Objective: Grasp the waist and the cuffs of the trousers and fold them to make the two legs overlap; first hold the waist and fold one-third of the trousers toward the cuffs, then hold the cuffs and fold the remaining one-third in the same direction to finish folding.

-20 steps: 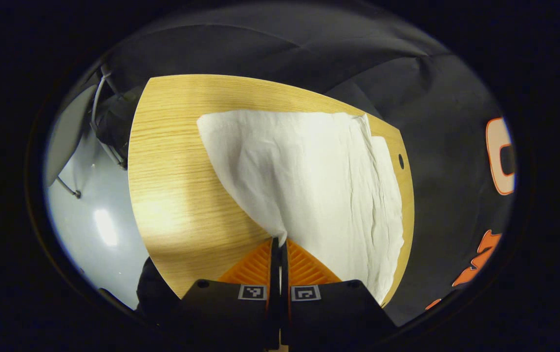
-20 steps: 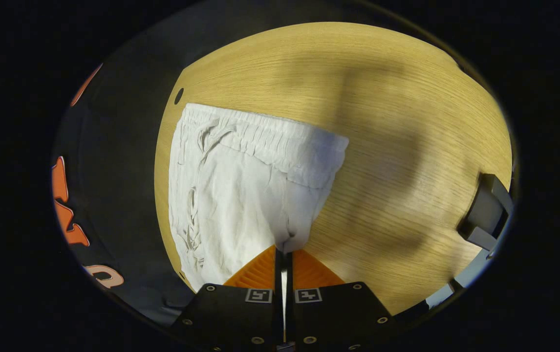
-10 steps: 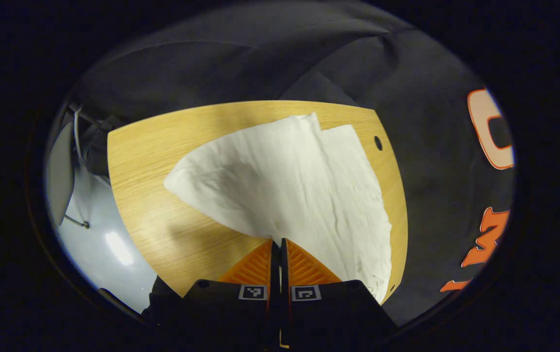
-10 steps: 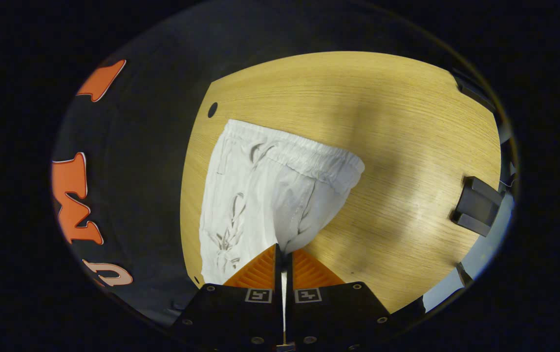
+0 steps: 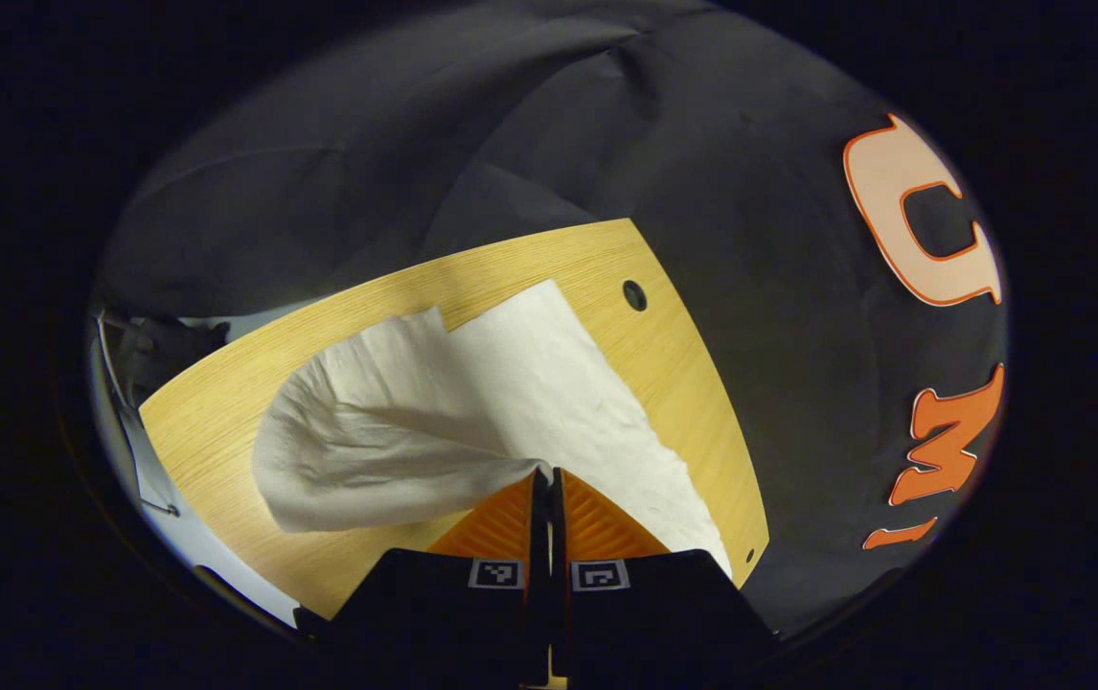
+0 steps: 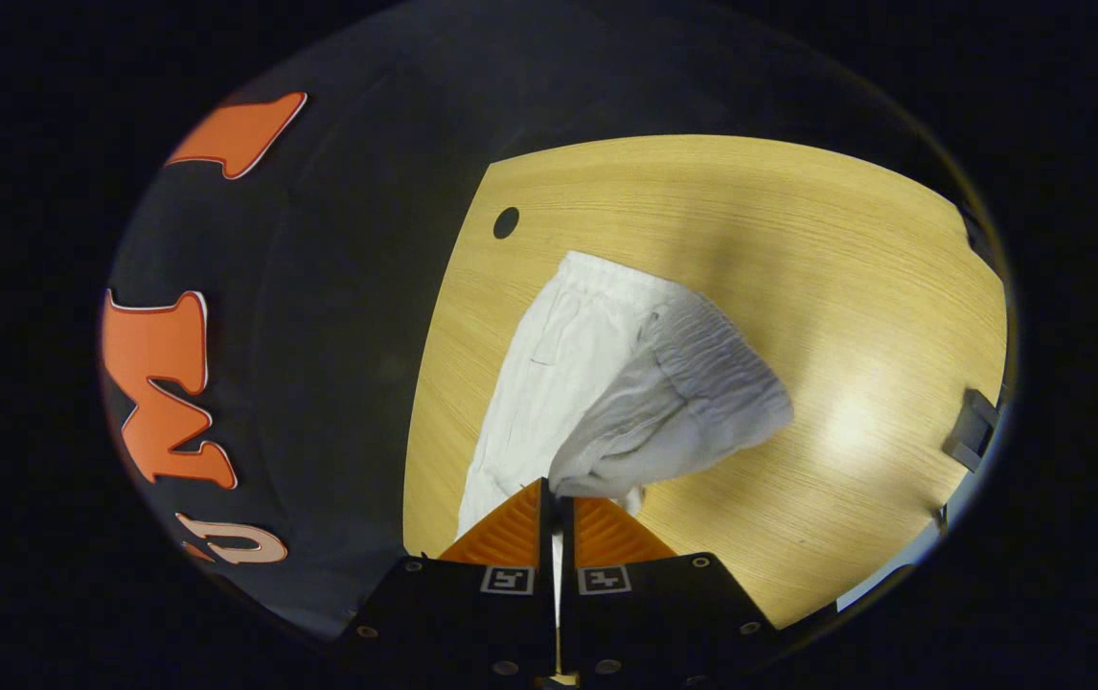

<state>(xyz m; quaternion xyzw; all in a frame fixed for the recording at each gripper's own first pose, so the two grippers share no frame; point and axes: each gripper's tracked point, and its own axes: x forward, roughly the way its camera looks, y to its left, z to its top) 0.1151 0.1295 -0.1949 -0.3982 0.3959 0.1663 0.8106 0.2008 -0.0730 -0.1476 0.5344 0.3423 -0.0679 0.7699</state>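
Above wooden table (image 6: pixel 798 240), both claws clenched on white trousers (image 6: pixel 559 383), no legible labels

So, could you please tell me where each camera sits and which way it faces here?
Left gripper view: rides the left gripper, looking along its shut fingers at the cuff end of the white trousers lifted off the wooden table.
Right gripper view: rides the right gripper, facing the trousers' elastic waistband, which its shut fingers lift.
Shared: both show the trousers, the table and its cable hole.
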